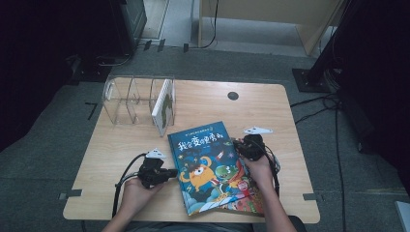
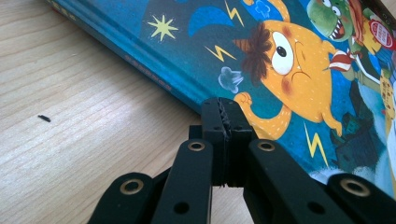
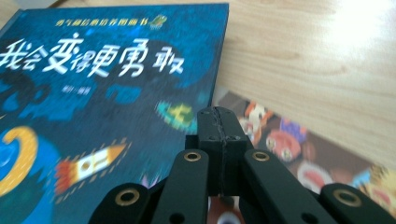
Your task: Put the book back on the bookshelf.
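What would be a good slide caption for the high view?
Two shut grippers flank a blue picture book on a wooden table.

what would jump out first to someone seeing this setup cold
The bright blue picture book with its orange monster cover lies flat at the near middle of the wooden table, on top of a second book. The left gripper and right gripper, both shut, flank it at its two side edges. Behind, at the far left, a clear divider rack holds one upright book.
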`<action>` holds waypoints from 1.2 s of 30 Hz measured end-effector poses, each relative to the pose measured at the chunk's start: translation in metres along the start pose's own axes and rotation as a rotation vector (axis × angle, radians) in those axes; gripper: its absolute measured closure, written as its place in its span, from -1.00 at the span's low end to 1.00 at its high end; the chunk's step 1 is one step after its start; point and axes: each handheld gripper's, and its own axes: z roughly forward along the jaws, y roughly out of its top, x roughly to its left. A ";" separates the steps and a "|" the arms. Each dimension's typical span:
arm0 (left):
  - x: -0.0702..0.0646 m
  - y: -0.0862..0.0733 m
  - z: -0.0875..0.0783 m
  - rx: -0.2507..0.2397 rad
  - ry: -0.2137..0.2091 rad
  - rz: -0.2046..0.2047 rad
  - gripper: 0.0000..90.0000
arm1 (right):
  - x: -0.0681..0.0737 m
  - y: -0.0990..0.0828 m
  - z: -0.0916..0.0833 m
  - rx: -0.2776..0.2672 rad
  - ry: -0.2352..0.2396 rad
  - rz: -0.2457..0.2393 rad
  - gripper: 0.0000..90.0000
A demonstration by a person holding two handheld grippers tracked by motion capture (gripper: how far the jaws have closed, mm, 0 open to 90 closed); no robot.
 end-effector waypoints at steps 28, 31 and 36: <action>-0.008 -0.001 0.003 -0.003 -0.026 -0.014 1.00 | 0.006 -0.004 -0.007 0.022 -0.054 -0.001 1.00; -0.012 -0.003 0.003 -0.003 -0.039 -0.009 1.00 | 0.007 0.001 0.000 0.011 -0.055 -0.009 1.00; -0.020 -0.003 0.007 -0.009 -0.040 -0.001 1.00 | 0.001 0.009 0.009 -0.005 -0.041 -0.009 1.00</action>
